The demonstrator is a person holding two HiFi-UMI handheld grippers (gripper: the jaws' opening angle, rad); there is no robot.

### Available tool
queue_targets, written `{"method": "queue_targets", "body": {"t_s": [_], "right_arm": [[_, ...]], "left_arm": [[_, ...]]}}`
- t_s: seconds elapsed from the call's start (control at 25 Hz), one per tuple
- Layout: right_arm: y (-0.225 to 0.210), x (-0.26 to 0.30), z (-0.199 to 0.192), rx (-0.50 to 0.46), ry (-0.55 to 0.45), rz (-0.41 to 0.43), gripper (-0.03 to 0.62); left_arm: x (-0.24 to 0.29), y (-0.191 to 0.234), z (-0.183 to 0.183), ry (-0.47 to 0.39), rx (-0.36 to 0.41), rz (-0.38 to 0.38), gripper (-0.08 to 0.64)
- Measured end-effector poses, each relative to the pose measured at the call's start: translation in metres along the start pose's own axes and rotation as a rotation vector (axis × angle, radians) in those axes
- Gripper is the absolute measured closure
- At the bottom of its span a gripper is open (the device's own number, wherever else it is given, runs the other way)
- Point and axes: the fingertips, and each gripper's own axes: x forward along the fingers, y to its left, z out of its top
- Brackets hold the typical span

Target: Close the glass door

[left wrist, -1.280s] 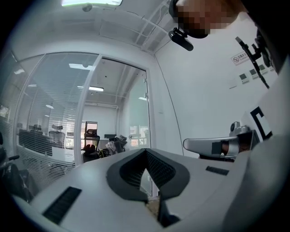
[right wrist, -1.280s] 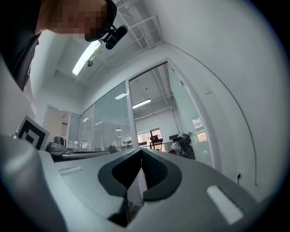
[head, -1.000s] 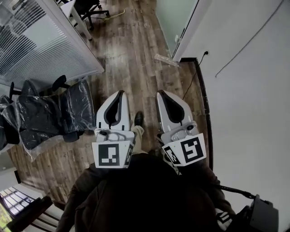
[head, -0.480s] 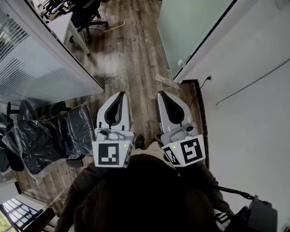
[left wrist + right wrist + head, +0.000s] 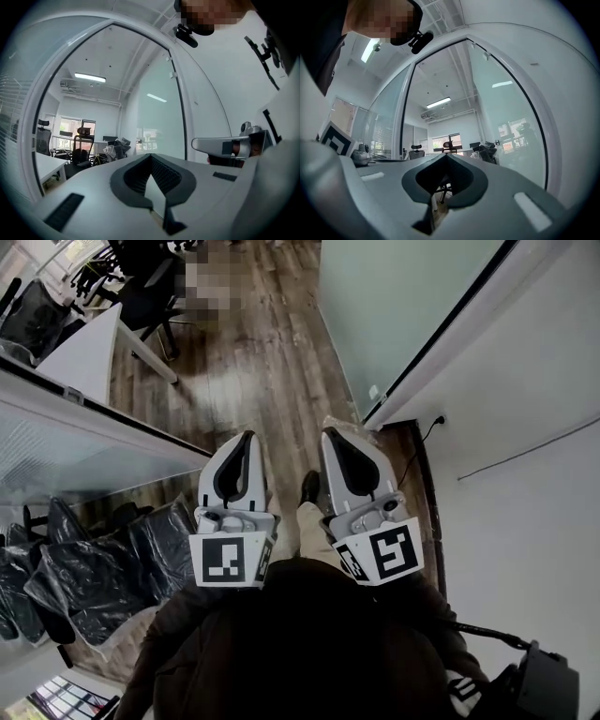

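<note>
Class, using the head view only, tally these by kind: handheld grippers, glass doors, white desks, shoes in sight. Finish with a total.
Grippers: 2 (left gripper, right gripper)
Glass door: 1
White desk: 1
Shoe: 1
Total: 5

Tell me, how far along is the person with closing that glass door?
Nothing looks done yet: the frosted glass door appears open beside the white wall, untouched. In hand: the left tongs and right tongs, both shut and empty, point towards it. Left: reach the door and close it.
</note>
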Motion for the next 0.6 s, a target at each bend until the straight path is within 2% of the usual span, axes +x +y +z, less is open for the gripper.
{"method": "queue_targets", "body": {"t_s": [0.28,0.6], "right_arm": [[-0.098,0.109,0.012,0.048,-0.018,0.026,0.591],[-0.148,0.204,0.010,0.045,-0.012,0.060,0.591]], "left_arm": [[0.146,0.013,0.025,0.007,0.050,-0.016,0.563],[0.238,0.058,0.034,-0.014,0.056,0.032,0.563]]}}
